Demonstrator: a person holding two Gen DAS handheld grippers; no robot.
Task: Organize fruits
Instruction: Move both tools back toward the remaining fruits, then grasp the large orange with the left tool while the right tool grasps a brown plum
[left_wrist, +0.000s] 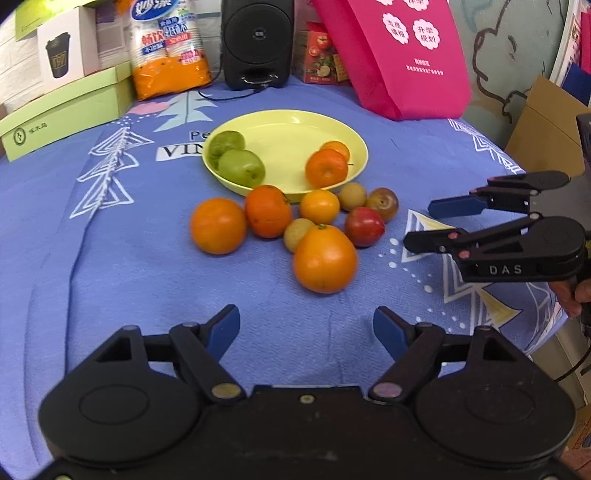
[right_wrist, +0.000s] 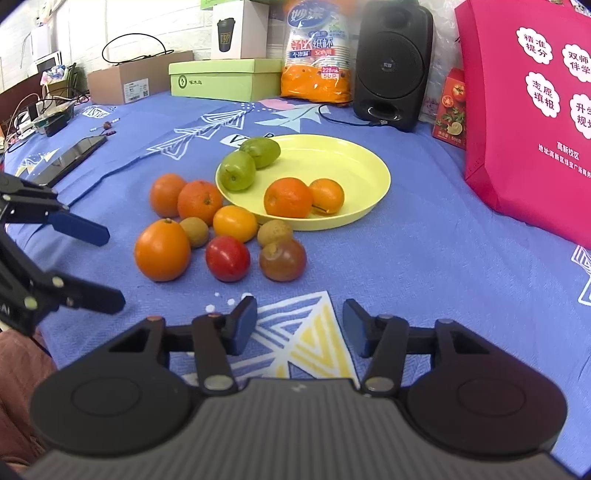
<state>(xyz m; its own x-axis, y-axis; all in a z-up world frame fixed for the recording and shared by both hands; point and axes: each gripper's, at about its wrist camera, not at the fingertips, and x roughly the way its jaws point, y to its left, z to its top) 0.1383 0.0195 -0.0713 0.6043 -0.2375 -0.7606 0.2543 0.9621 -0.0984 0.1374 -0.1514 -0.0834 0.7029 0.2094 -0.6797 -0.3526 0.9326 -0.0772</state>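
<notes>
A yellow plate (left_wrist: 295, 129) (right_wrist: 351, 158) holds two green fruits (left_wrist: 240, 166) (right_wrist: 236, 171) and two oranges (left_wrist: 327, 168) (right_wrist: 288, 197). Several oranges, small brown fruits, a red fruit (left_wrist: 364, 227) (right_wrist: 227, 258) and a dark plum (left_wrist: 382, 203) (right_wrist: 282, 260) lie on the blue cloth in front of the plate. My left gripper (left_wrist: 306, 328) (right_wrist: 112, 267) is open and empty, just short of the nearest big orange (left_wrist: 325, 258) (right_wrist: 162, 249). My right gripper (right_wrist: 299, 325) (left_wrist: 417, 225) is open and empty, near the plum.
A black speaker (right_wrist: 393, 62), a pink bag (right_wrist: 528, 110), a cup pack (right_wrist: 314, 55) and green boxes (right_wrist: 225, 79) line the back. A phone (right_wrist: 72, 155) lies at the left. The table edge drops off at the right in the left wrist view.
</notes>
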